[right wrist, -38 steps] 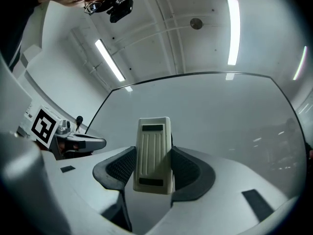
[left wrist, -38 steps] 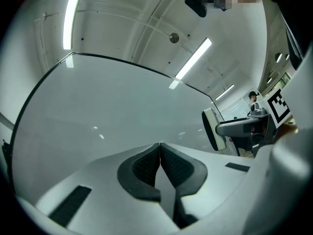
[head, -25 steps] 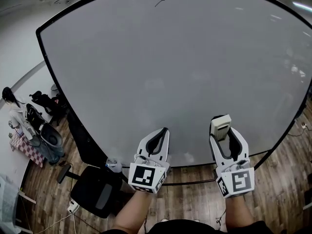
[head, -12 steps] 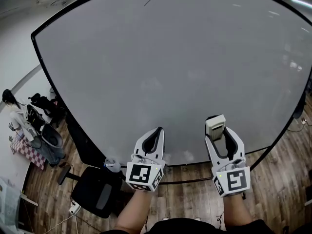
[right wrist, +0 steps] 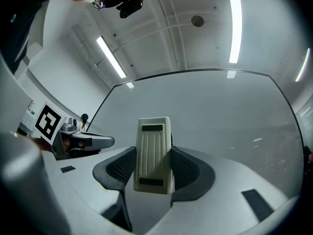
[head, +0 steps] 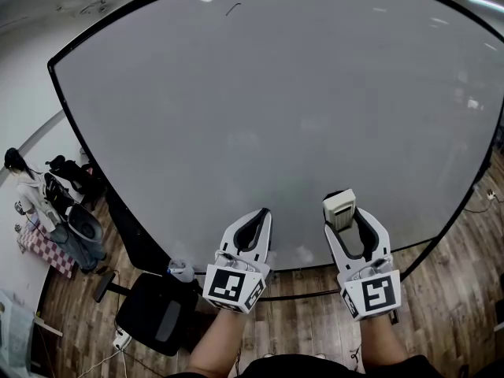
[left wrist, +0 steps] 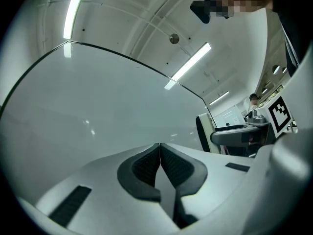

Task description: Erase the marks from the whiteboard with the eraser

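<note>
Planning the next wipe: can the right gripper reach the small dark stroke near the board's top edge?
Probably, with a long stretch: only bare whiteboard lies between the eraser in the right gripper and the mark, high up to its left.

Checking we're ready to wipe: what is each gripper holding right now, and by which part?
The right gripper clamps the cream ribbed plastic eraser by its two long sides, its far end sticking out. The left gripper is shut, empty.

Eraser point(head: 340, 209) low before the whiteboard point(head: 276, 93); mark point(head: 233, 9) at its top; chair point(head: 153, 313) below-left.
</note>
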A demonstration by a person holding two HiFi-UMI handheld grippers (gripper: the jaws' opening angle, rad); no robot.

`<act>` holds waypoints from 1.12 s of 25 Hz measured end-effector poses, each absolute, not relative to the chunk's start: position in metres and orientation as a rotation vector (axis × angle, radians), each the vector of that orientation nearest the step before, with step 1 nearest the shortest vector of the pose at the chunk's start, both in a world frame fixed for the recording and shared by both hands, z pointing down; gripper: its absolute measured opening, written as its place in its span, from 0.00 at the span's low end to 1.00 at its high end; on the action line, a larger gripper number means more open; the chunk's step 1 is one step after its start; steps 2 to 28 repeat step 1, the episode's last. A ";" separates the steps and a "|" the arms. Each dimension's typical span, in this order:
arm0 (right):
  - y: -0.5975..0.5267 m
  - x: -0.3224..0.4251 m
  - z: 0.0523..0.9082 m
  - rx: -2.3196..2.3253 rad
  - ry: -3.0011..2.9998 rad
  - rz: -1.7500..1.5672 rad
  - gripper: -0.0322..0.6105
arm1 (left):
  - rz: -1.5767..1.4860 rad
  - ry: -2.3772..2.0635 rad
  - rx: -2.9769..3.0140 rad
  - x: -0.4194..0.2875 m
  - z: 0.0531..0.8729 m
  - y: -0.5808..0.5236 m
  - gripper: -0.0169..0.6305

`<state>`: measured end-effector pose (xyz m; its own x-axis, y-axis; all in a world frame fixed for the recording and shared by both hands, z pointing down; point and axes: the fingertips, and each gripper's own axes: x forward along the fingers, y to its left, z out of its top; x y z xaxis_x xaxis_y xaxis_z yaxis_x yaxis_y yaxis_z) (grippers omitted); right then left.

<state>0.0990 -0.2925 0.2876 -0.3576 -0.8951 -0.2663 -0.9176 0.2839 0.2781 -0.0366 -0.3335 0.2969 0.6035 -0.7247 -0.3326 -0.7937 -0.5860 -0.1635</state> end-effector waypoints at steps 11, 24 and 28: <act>-0.293 0.099 0.287 -1.742 2.474 0.599 0.43 | 0.328 1.222 -2.541 -0.034 0.297 -0.333 0.06; -0.293 0.099 0.287 -1.742 2.474 0.599 0.43 | 0.328 1.222 -2.541 -0.034 0.297 -0.333 0.06; -0.293 0.099 0.287 -1.742 2.474 0.599 0.43 | 0.328 1.222 -2.541 -0.034 0.297 -0.333 0.06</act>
